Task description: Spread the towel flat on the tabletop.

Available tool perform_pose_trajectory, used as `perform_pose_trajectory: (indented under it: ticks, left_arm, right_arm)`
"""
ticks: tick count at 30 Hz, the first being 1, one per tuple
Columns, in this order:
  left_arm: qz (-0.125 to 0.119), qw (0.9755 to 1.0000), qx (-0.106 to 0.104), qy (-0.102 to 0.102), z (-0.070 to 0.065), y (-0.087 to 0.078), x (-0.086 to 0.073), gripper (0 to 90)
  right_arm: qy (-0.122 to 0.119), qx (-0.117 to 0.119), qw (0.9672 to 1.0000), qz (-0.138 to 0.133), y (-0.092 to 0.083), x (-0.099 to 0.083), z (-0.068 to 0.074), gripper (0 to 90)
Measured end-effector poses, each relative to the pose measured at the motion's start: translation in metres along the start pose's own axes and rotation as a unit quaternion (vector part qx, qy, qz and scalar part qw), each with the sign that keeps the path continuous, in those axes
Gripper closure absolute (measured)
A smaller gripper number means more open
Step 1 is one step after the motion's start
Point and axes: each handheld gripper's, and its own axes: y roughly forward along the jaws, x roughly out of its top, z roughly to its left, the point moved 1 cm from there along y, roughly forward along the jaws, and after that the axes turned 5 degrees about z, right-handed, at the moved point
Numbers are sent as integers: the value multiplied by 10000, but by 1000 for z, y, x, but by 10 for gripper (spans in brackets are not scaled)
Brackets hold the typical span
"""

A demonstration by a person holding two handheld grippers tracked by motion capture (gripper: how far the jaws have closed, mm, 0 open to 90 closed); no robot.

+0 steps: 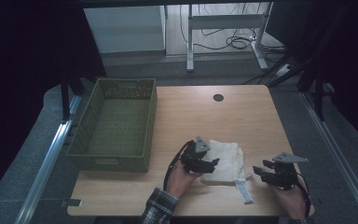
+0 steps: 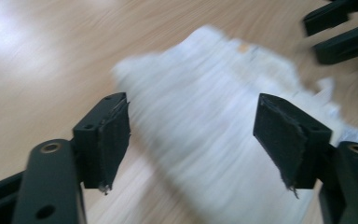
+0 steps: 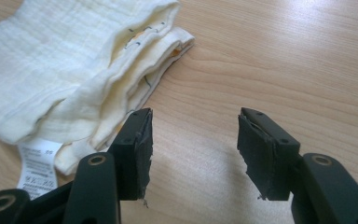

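A folded cream cloth lies on the wooden table near its front edge, with a white care label sticking out toward the front. My left gripper hangs over the cloth's left edge, open, its jaws apart with nothing pressed between them. In the left gripper view the cloth is blurred beyond the open left gripper. My right gripper stands open just right of the cloth. In the right gripper view its jaws frame bare wood, with the cloth and label to their left.
An olive woven basket stands on the table's left side. A round black cable hole sits near the far edge. The other gripper's jaws show at the upper right of the left gripper view. Desk legs and cables lie beyond the table.
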Motion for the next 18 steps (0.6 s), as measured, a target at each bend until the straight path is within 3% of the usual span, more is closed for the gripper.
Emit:
perform_pose_trajectory:
  ticks: [4,9,11,12,14,16,18]
  left_arm:
    - [-102,9997,-107,-182,6,-7,-14,248]
    - [102,9999,-76,54,-7,5,-14,248]
    - [238,9996,0,157,-11,15,-16,248]
    - [308,9993,70,183,-12,19,-17,248]
    - [448,9986,168,211,-11,26,-20,248]
    - [557,9979,254,234,-11,31,-23,248]
    - [502,9985,184,105,-9,32,-26,248]
  right_arm:
    - [-11,293,9995,-120,-3,6,10,562]
    - [-91,692,9974,-194,5,23,26,601]
    - [-135,770,9969,-75,15,28,31,601]
    - [-171,740,9971,48,21,29,32,637]
    - [-209,736,9966,306,29,31,34,794]
    - [-235,823,9960,242,26,34,39,846]
    - [-296,939,9951,122,14,40,47,851]
